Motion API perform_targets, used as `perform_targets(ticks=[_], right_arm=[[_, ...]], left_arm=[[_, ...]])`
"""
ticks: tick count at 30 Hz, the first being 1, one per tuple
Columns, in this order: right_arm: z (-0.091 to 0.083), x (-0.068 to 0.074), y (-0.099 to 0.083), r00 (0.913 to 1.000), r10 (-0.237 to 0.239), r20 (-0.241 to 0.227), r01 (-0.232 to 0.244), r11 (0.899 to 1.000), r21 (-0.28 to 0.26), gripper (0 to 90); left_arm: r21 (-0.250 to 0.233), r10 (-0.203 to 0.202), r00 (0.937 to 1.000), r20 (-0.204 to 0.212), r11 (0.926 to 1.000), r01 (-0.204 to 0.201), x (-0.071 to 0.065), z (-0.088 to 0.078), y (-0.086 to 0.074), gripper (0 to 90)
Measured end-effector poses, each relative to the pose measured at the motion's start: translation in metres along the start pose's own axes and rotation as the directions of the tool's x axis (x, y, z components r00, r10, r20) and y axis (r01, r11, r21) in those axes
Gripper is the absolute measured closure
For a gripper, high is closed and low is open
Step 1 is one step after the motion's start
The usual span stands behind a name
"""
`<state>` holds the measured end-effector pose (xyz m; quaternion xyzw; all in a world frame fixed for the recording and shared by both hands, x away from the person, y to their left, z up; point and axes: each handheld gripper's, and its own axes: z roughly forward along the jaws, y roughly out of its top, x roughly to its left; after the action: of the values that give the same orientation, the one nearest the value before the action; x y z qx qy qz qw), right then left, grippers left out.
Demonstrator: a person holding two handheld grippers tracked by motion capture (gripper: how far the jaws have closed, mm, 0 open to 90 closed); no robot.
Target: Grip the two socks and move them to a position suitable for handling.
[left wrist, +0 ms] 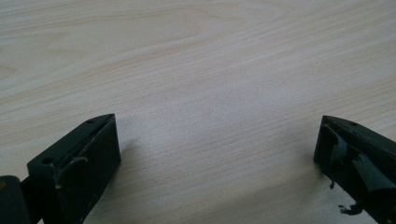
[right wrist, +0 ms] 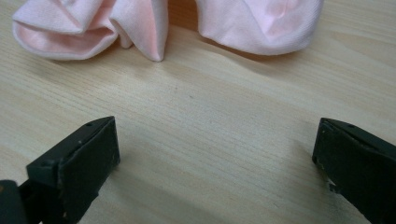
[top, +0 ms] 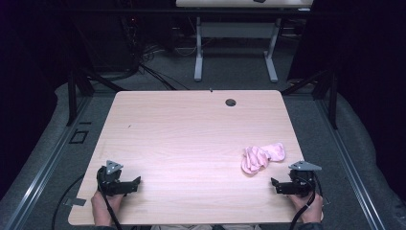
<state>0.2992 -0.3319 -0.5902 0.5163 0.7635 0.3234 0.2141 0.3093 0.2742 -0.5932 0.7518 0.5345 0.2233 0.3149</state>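
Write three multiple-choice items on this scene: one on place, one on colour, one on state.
1. Where does the cloth lie on the table?
A. near the right gripper
B. near the left gripper
C. at the far edge
2. What colour is the cloth?
A. blue
B. pink
C. green
3. How do the right gripper's jaws stand?
A. shut on the cloth
B. shut, empty
C. open, empty

Answers: 1 A, the cloth sits just ahead of the right gripper; 2 B, it shows pale pink; 3 C, bare wood lies between the jaws.
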Motion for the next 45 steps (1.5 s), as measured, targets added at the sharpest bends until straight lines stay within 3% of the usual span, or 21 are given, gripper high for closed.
perform_targets(ticks=[15, 21, 22, 27, 29, 32, 33, 34, 38, 39, 40, 41, 42, 45], right_arm=[[0.001, -0.001, 0.002, 1.0, 0.003, 0.002, -0.003, 1.0, 0.01, 0.0], [0.0, -0.003, 0.006, 0.9998, 0.015, -0.012, -0.014, 0.999, 0.044, 0.0], [-0.005, -0.004, 0.008, 0.9982, 0.05, -0.032, -0.049, 0.999, 0.022, 0.0], [-0.024, 0.002, 0.025, 0.9981, 0.043, -0.045, -0.044, 0.999, -0.022, 0.0], [-0.034, 0.011, 0.044, 0.9968, 0.008, -0.08, -0.012, 0.999, -0.051, 0.0], [-0.036, 0.027, 0.066, 0.9925, -0.065, -0.104, 0.061, 0.997, -0.044, 0.6], [-0.036, 0.027, 0.066, 0.9925, -0.065, -0.104, 0.061, 0.997, -0.044, 0.6], [-0.032, 0.038, 0.08, 0.9859, -0.117, -0.12, 0.114, 0.993, -0.03, 2.1], [-0.009, 0.057, 0.101, 0.967, -0.19, -0.17, 0.194, 0.981, 0.01, 8.5], [-0.009, 0.057, 0.101, 0.967, -0.19, -0.17, 0.194, 0.981, 0.01, 8.5], [0.006, 0.063, 0.108, 0.9586, -0.206, -0.197, 0.219, 0.975, 0.047, 13.3], [0.006, 0.063, 0.108, 0.9586, -0.206, -0.197, 0.219, 0.975, 0.047, 13.3], [0.023, 0.066, 0.11, 0.9562, -0.211, -0.203, 0.232, 0.969, 0.086, 16.3], [0.036, 0.067, 0.111, 0.9594, -0.19, -0.208, 0.22, 0.967, 0.129, 22.2]], left_arm=[[-0.001, -0.003, 1.0, -0.006, 1.0, 0.003, 0.0, 0.0, 0.0, 0.3], [0.001, -0.004, 1.0, -0.004, 1.0, 0.004, 0.0, 0.0, 0.0, 0.4], [0.0, -0.002, 1.0, -0.004, 1.0, 0.002, 0.0, 0.0, 0.0, 0.4], [0.0, -0.004, 1.0, -0.007, 1.0, 0.004, 0.0, 0.0, 0.0, 0.4], [-0.002, -0.01, 0.9999, -0.009, 1.0, 0.01, 0.0, 0.0, 0.0, 0.4], [-0.002, -0.012, 0.9999, -0.012, 0.9999, 0.012, 0.0, 0.0, 0.0, 0.5], [-0.002, -0.012, 0.9999, -0.012, 0.9999, 0.012, 0.0, 0.0, 0.0, 0.5], [-0.002, -0.012, 0.9999, -0.012, 0.9999, 0.012, 0.0, 0.0, 0.0, 0.5], [-0.003, -0.012, 0.9999, -0.012, 0.9999, 0.011, 0.0, 0.0, 0.0, 0.6], [-0.003, -0.012, 0.9999, -0.012, 0.9999, 0.012, 0.0, 0.0, 0.0, 0.6], [-0.003, -0.012, 0.9999, -0.011, 0.9999, 0.012, 0.0, 0.0, 0.0, 0.7], [-0.003, -0.012, 0.9999, -0.011, 0.9999, 0.012, 0.0, 0.0, 0.0, 0.7], [-0.003, -0.012, 0.9999, -0.011, 0.9999, 0.012, 0.0, 0.0, 0.0, 0.7], [-0.002, -0.012, 0.9999, -0.011, 0.9999, 0.012, 0.0, 0.0, 0.0, 0.7]])
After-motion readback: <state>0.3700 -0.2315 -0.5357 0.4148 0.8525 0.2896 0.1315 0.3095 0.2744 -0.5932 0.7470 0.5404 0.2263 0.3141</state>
